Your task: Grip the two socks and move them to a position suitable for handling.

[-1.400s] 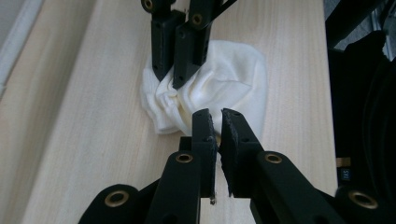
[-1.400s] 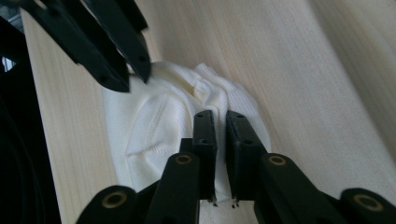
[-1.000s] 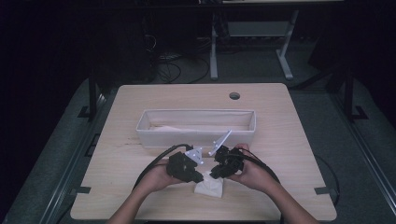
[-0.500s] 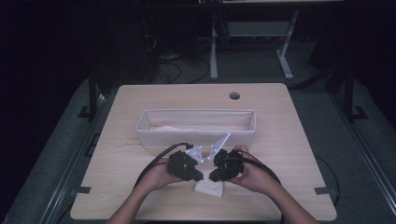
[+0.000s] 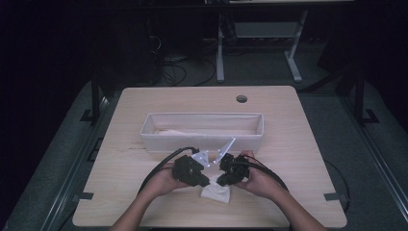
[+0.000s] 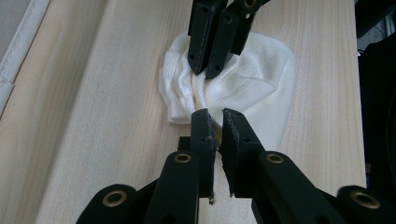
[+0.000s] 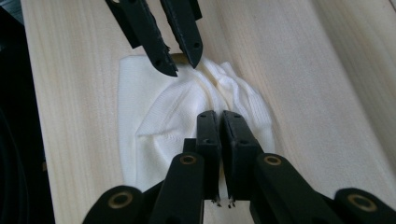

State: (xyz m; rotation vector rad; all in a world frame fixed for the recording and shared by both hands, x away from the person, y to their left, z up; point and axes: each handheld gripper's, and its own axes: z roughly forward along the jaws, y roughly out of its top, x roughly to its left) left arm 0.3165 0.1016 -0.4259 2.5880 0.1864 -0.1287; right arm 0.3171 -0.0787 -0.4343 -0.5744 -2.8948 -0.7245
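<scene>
A white knit sock [image 6: 233, 84], bunched into folds, lies on the wooden table [image 5: 298, 144] near the person's edge, in front of the white fabric bin [image 5: 202, 131]. It is pinched from both sides — the left gripper [image 6: 214, 114] is clamped on one edge, and the right gripper [image 7: 218, 114], whose jaws have just been closing, is clamped on the gathered folds. Only thin fabric is caught, so a fold could slip free if the grippers are pulled apart — or the sock could be dragged off the near edge.
</scene>
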